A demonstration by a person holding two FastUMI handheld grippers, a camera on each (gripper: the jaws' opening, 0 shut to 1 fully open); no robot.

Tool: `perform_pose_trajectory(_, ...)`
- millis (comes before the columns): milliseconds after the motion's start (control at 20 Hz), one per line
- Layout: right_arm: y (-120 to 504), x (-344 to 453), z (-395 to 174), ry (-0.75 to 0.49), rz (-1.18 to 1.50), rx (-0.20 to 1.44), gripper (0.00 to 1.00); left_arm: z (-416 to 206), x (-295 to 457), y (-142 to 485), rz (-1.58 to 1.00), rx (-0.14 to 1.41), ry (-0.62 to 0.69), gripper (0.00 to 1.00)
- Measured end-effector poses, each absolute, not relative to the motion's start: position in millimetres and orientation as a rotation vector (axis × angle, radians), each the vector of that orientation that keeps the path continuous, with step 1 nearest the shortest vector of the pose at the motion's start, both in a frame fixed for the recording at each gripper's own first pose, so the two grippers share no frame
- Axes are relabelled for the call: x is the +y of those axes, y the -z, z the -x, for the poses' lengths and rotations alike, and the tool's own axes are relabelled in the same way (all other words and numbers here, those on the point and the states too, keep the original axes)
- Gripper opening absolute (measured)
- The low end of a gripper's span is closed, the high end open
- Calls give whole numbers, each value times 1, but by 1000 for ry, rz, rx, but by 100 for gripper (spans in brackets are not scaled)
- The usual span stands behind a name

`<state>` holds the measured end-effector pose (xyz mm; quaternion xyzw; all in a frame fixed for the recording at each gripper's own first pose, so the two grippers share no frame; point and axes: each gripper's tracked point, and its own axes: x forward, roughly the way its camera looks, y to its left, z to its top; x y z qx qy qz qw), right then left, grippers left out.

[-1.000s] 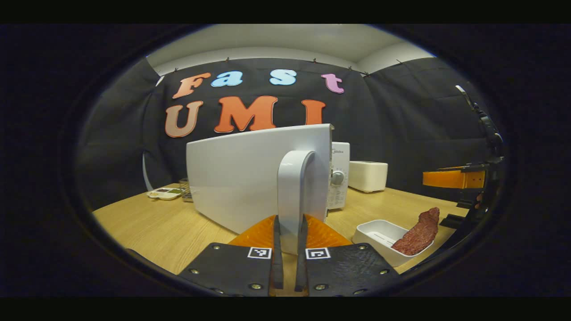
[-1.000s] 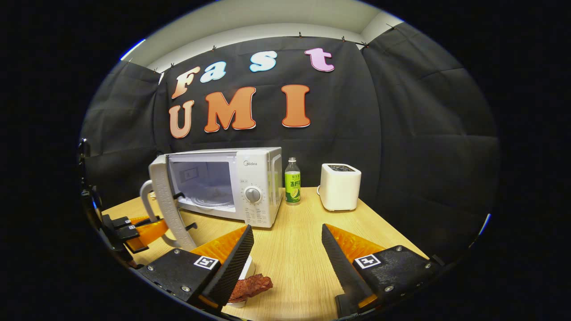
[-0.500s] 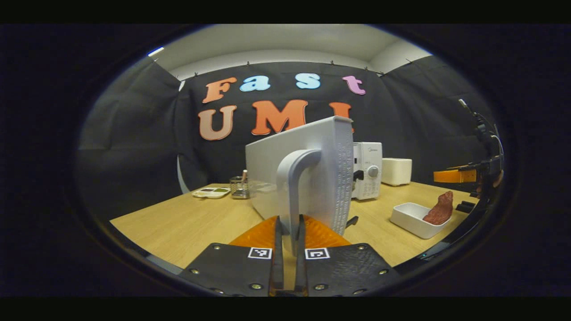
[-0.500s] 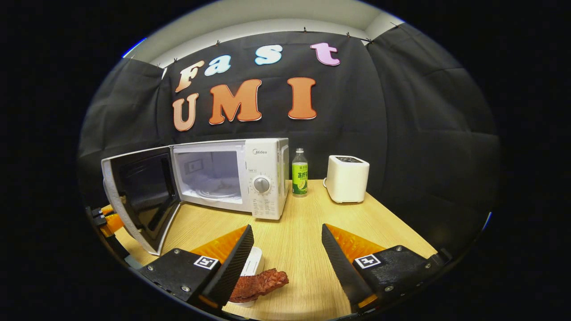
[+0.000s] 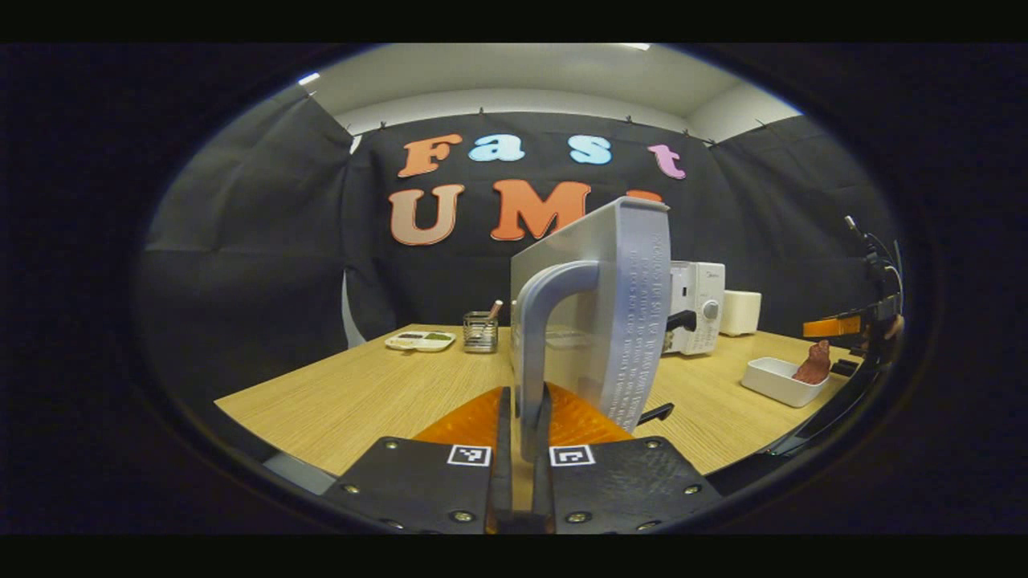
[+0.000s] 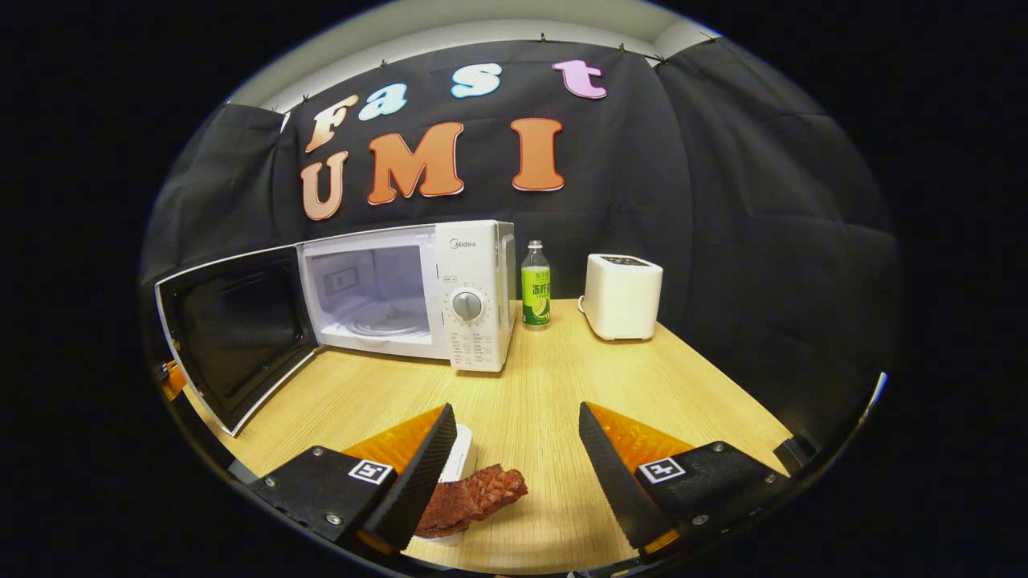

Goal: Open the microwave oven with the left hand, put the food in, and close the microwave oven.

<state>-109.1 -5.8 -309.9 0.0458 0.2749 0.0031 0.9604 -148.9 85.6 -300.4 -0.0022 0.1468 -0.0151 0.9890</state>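
Observation:
My left gripper [image 5: 525,397] is shut on the white curved handle [image 5: 536,321] of the microwave door [image 5: 598,297], which stands swung wide open. In the right gripper view the white microwave [image 6: 474,289] sits at the back of the table, its door [image 6: 233,329] open to the left and its cavity [image 6: 373,289] bare with a glass turntable. My right gripper [image 6: 516,413] is open low over the table. A reddish-brown slab of meat [image 6: 475,496] lies in a white dish [image 6: 461,459] by its left finger, not gripped. The dish [image 5: 775,379] also sits far right in the left gripper view.
A green-labelled bottle [image 6: 535,282] and a white toaster [image 6: 624,297] stand right of the microwave. A small compartment tray [image 5: 420,340] and a wire holder [image 5: 480,331] sit at the far left of the wooden table [image 6: 546,385].
My left gripper has pulled the door from about half open to wide open, still holding the handle. The right gripper has stayed open near the dish, shifting slightly.

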Motion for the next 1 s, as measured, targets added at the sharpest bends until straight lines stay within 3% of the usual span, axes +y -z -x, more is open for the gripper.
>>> perform_pose_trajectory(50,310,-7,111,-1,-88,558,95,149,92,298,6,296,43,7)
perform_pose_trajectory(100,311,-9,114,5,-83,560,95,150,100,299,7,309,49,18)
perform_pose_trajectory(200,314,-14,119,18,-78,569,95,149,110,301,11,333,65,30)
perform_pose_trajectory(250,316,-16,121,27,-78,576,95,150,117,304,14,358,59,28)
perform_pose_trajectory(300,319,-19,122,37,-76,584,95,150,123,303,28,361,41,45)
perform_pose_trajectory(400,325,-22,126,48,-72,602,95,155,129,301,32,364,29,68)
perform_pose_trajectory(500,328,-23,128,50,-82,615,95,159,130,299,15,360,20,79)
perform_pose_trajectory(800,333,-18,134,36,-117,640,95,182,152,279,-65,310,-35,81)
perform_pose_trajectory(1000,337,-12,139,19,-176,661,90,188,174,265,-98,280,-101,81)
